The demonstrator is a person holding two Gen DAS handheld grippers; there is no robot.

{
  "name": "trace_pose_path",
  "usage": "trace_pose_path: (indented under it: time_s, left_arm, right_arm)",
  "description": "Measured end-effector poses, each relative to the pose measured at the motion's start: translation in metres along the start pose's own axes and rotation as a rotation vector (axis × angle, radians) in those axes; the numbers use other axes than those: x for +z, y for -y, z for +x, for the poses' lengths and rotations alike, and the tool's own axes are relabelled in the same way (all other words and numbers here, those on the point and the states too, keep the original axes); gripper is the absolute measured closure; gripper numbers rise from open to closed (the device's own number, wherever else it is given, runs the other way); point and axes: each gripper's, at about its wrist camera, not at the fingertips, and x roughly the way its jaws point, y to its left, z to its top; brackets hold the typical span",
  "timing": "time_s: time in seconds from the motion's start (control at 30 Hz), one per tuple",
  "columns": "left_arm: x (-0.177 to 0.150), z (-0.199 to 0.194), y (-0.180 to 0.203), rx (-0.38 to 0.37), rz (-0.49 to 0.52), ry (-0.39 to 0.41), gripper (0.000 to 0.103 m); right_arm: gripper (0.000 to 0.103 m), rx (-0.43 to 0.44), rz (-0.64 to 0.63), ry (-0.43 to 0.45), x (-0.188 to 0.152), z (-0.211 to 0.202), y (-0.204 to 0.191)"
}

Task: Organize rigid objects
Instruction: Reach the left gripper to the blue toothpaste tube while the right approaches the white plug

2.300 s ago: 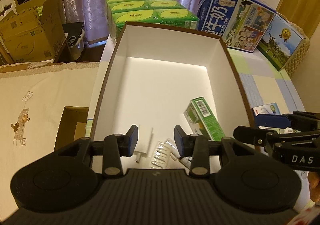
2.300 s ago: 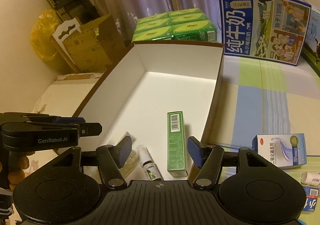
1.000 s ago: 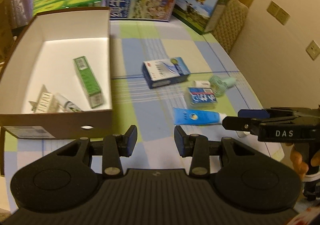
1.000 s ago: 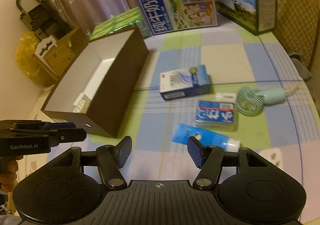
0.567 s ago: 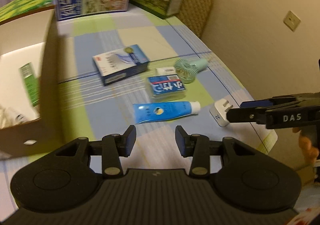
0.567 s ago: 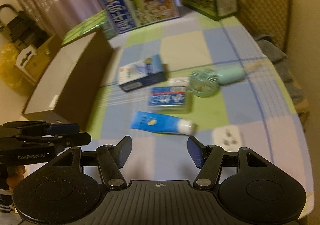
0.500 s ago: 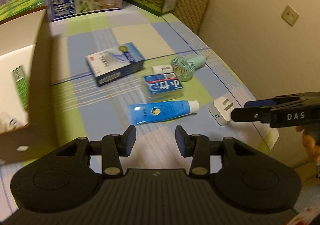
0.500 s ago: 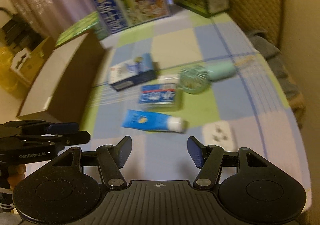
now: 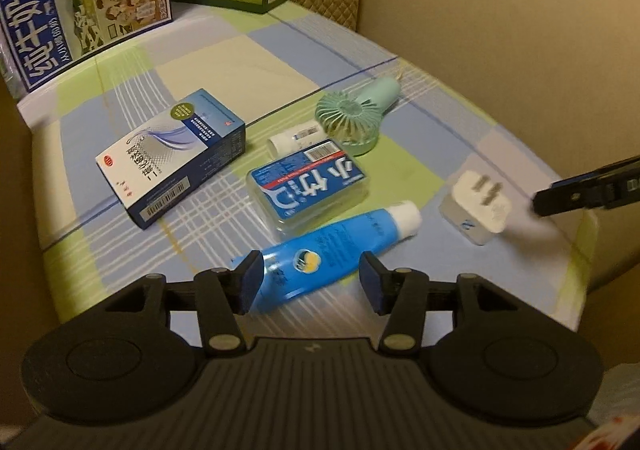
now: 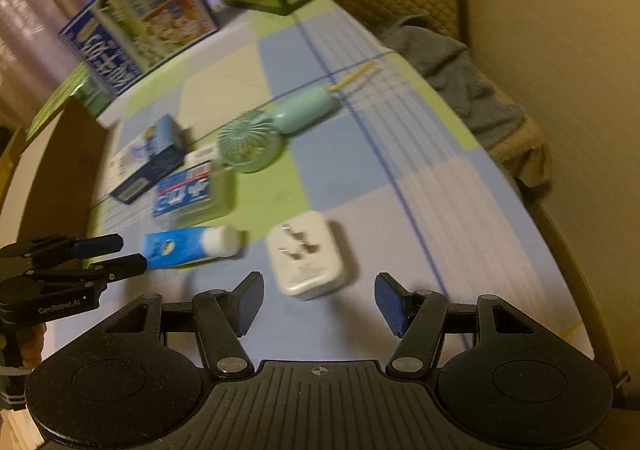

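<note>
The left hand-held gripper (image 9: 310, 282) hangs low over the checked cloth of the bench (image 9: 452, 138), its jaws opening. The flat end of the blue tube (image 9: 328, 246) lies between the pads, and they do not press on it. The tube lies slantwise, with its white cap toward the right and far side. Just beyond it sits a clear case with a blue label (image 9: 308, 186), close against the tube. A small white bottle (image 9: 294, 138) lies on its side behind the case, and a mint-green handheld fan (image 9: 352, 118) lies flat just right of the bottle. Left of the case lies a blue and white carton (image 9: 172, 158). Two large milk cartons (image 9: 80, 6) stand at the far edge.

The right hand-held gripper (image 10: 318, 304) has its jaws set moderately wide and holds nothing. A white plug adapter (image 10: 306, 254) lies prongs up just beyond its pads, near the right edge of the bench and right of the tube's cap. A brown cardboard box (image 10: 68, 166) stands at the left of the bench.
</note>
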Motion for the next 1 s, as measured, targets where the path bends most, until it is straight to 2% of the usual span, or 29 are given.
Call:
trace_pose_path:
  time_s: [0.17, 0.37, 0.57, 1.0]
  left_arm:
    - [0.007, 0.020, -0.007, -0.012, 0.011, 0.002, 0.056]
    - [0.009, 0.038, -0.015, -0.056, 0.019, -0.034, 0.056]
    - [0.004, 0.036, -0.021, -0.112, 0.019, -0.064, 0.053]
    - [-0.032, 0.014, 0.031, -0.198, 0.050, -0.106, 0.053]
  right_arm:
    - [0.044, -0.028, 0.047, -0.007, 0.001, 0.004, 0.015]
    - [0.044, -0.044, 0.075, -0.015, 0.001, 0.008, 0.023]
    - [0.044, -0.049, 0.077, -0.018, 0.002, 0.011, 0.028]
    - [0.044, -0.050, 0.071, -0.025, 0.000, 0.012, 0.032]
